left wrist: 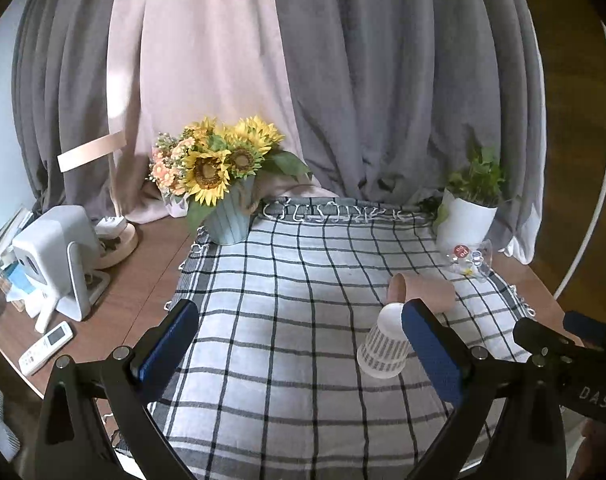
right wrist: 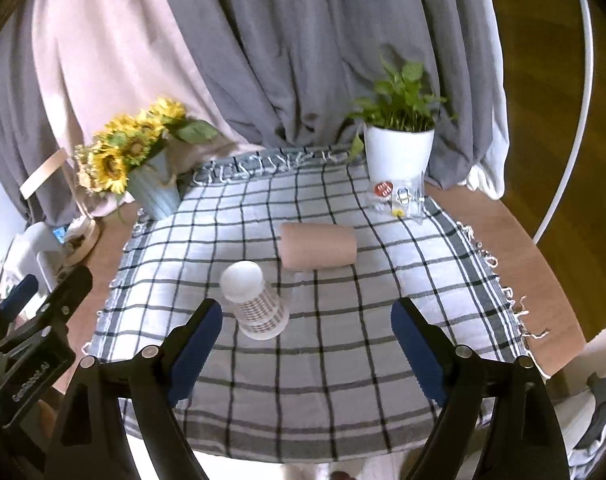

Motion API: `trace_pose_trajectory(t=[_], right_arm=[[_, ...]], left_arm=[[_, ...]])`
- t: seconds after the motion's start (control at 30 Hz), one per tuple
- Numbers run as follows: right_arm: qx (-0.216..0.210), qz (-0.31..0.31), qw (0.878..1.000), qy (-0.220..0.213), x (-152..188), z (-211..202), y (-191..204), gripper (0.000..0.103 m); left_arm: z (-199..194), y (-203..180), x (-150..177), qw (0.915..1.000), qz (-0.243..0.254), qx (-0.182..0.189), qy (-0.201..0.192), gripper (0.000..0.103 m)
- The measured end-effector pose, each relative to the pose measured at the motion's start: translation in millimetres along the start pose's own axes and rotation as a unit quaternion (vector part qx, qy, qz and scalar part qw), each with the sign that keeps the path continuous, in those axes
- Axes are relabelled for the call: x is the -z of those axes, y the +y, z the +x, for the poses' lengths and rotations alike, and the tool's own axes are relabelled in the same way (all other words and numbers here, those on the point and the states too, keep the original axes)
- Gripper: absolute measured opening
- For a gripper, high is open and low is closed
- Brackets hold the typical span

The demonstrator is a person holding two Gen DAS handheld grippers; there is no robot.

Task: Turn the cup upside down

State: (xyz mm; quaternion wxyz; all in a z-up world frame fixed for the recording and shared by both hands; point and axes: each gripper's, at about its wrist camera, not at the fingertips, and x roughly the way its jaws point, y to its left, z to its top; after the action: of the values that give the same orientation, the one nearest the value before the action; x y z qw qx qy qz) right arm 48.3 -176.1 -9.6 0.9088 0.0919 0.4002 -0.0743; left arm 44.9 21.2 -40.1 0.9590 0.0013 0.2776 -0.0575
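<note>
A white cup with a striped band [right wrist: 255, 300] stands upside down on the checked cloth [right wrist: 343, 380], base up; it also shows in the left wrist view [left wrist: 383, 344]. A tan cup [right wrist: 319, 246] lies on its side just behind it, also visible in the left wrist view [left wrist: 423, 290]. A clear glass with stickers [right wrist: 399, 196] lies near the white pot. My right gripper [right wrist: 307, 344] is open and empty, just in front of the white cup. My left gripper [left wrist: 299, 348] is open and empty, with the white cup beside its right finger [left wrist: 431, 352].
A sunflower bouquet in a blue pot [left wrist: 223, 176] stands at the back left and a green plant in a white pot [right wrist: 399, 148] at the back right. A white device [left wrist: 55, 256] and a remote [left wrist: 47, 346] lie on the wooden table at left. Curtains hang behind.
</note>
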Motion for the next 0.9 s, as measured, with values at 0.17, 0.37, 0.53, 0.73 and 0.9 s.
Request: trace_pose_trajectory(t=[0.17,0.37,0.53,0.73,0.9], right_arm=[[0.006,-0.009,1.0,-0.025,14,-22,14,0.088],[0.019,-0.012,0.999,-0.044,24,-41,21,0.089],[0.027,-0.005,0.998,-0.053,29,-53,20,0.089],[0.034,0.001,0.998,-0.06,33,-63,16,0.089],[0.035,0.003,0.997,-0.062,36,-67,13,0.089]], left_arm=[[-15,5,8,0.9998,0.016,0.005,-0.011,0.103],[-28,6,14,0.9992,0.026,0.022,-0.021,0.103],[-37,2,14,0.9981,0.041,0.032,-0.034,0.103],[-44,-2,14,0.9976,0.042,0.038,-0.039,0.103],[-46,-6,16,0.9973,0.049,0.039,-0.038,0.103]])
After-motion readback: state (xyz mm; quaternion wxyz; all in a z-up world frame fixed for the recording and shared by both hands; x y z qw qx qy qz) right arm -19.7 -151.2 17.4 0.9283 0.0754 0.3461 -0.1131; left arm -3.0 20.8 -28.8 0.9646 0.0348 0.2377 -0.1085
